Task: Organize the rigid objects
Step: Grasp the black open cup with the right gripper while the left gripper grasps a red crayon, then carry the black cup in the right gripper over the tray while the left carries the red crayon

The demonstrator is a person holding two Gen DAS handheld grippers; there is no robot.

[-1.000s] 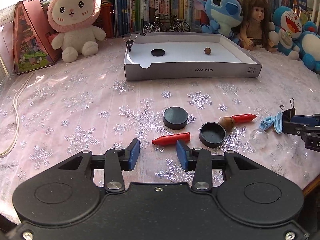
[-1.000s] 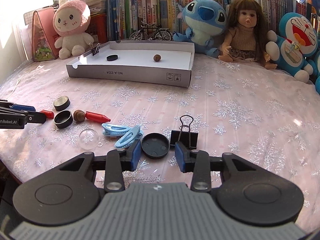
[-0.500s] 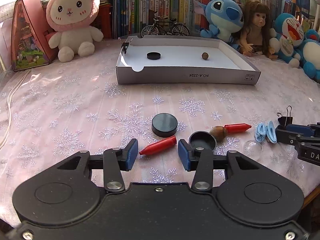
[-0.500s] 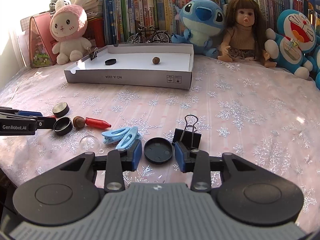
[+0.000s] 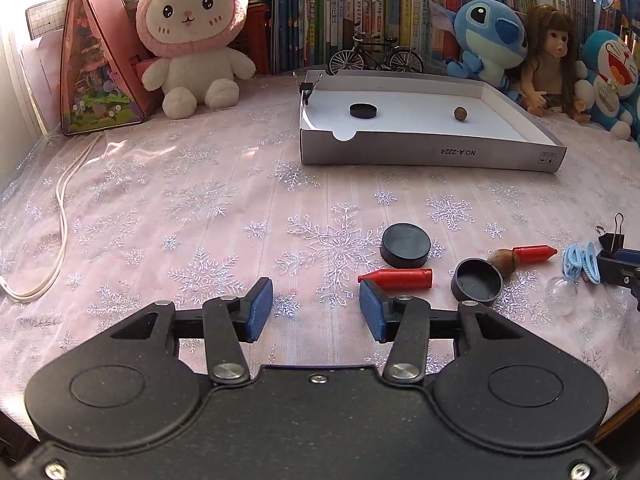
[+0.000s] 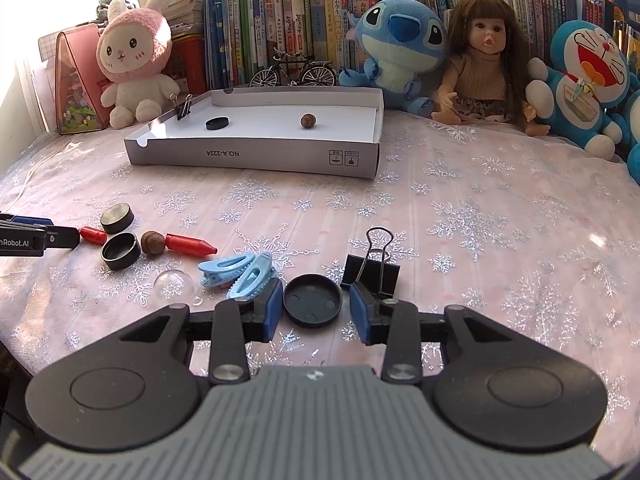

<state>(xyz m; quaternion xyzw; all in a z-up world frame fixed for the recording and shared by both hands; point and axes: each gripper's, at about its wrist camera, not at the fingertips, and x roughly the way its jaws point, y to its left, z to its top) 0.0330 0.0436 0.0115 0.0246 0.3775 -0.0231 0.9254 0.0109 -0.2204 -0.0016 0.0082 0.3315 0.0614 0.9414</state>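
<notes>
A grey cardboard tray at the back holds a black cap, a nut and a binder clip on its rim. My left gripper is open and empty; the red cone lies just beyond its right finger, beside a black puck, an open black cap, an acorn and a second red cone. My right gripper is open around a flat black lid, not touching it. Blue clips and a black binder clip flank it.
A clear dome lies near the blue clips. Plush toys, a doll, a model bicycle and books line the back. A pink house box and a white cord are at the left. The table edge is close in front.
The left gripper has swung left, so the red cone now lies beyond its right finger instead of between the fingers. The right gripper has crept forward around the flat black lid.
</notes>
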